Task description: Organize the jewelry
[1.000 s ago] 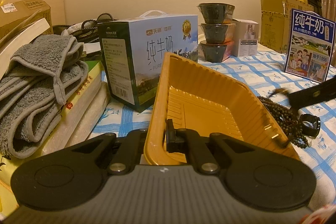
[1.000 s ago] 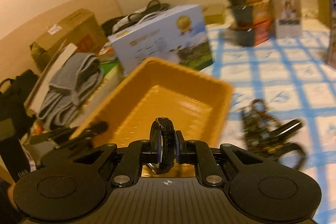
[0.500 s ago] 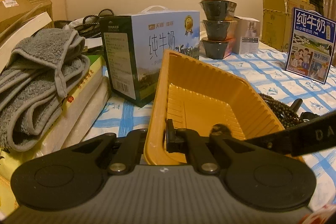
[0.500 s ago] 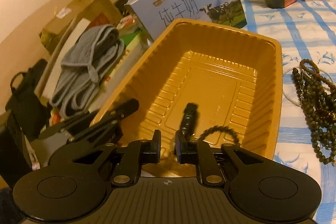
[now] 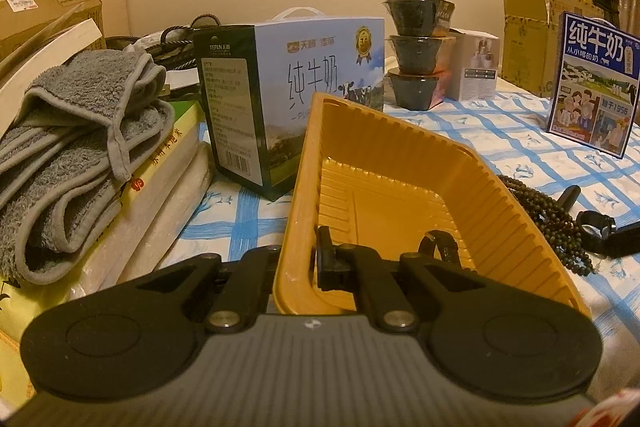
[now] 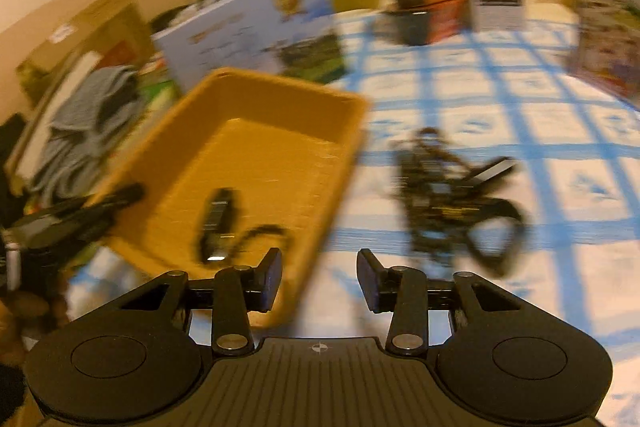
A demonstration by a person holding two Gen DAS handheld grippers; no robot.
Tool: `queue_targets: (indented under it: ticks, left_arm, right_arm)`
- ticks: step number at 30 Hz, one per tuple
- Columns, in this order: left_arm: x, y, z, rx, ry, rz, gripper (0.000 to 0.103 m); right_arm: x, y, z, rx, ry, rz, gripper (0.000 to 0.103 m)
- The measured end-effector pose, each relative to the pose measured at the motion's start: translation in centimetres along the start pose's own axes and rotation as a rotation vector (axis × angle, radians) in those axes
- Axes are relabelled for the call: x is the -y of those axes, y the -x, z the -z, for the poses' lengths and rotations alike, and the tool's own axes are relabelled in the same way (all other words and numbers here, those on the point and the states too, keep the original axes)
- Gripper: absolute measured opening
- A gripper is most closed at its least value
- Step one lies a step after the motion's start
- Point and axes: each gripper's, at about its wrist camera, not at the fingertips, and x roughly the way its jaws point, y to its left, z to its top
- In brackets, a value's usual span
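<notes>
**Spotter:** Where are we on the jewelry?

**Me:** Part done, I'd say. In the orange tray [image 6: 256,131] I've got a black band [image 6: 218,223] lying on the floor, with a small beaded bracelet [image 6: 260,233] just beside it at its 3 o'clock. The right view is blurred, so I can't tell if the two touch.

**Spotter:** And your hand-held grippers?

**Me:** The right hand-held gripper [image 6: 319,277] is opening, nothing between its jaws; it hovers over the tray's near corner. The left hand-held gripper [image 5: 326,259] is clamped on the tray's near wall, steadying it.

**Spotter:** What's left?

**Me:** A heap on the table [image 5: 520,155], outside the tray at its 3 o'clock: long strands of dark beads [image 5: 548,223] tangled with a black strap piece [image 5: 596,227]. In the right view that pile [image 6: 440,187] sits near 1 o'clock from my jaws.

**Spotter:** So more than half to go?

**Me:** By bulk, likely. The strands look floppy; I'd expect several grabs.
</notes>
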Motion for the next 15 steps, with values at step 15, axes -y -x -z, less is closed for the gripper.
queue_targets:
  ticks: [15]
  left_arm:
    - [-0.1,-0.4,-0.2,0.001,-0.010,-0.018,0.006]
  right_arm:
    - [6.4,1.6,1.6,-0.016,0.006,0.200,0.042]
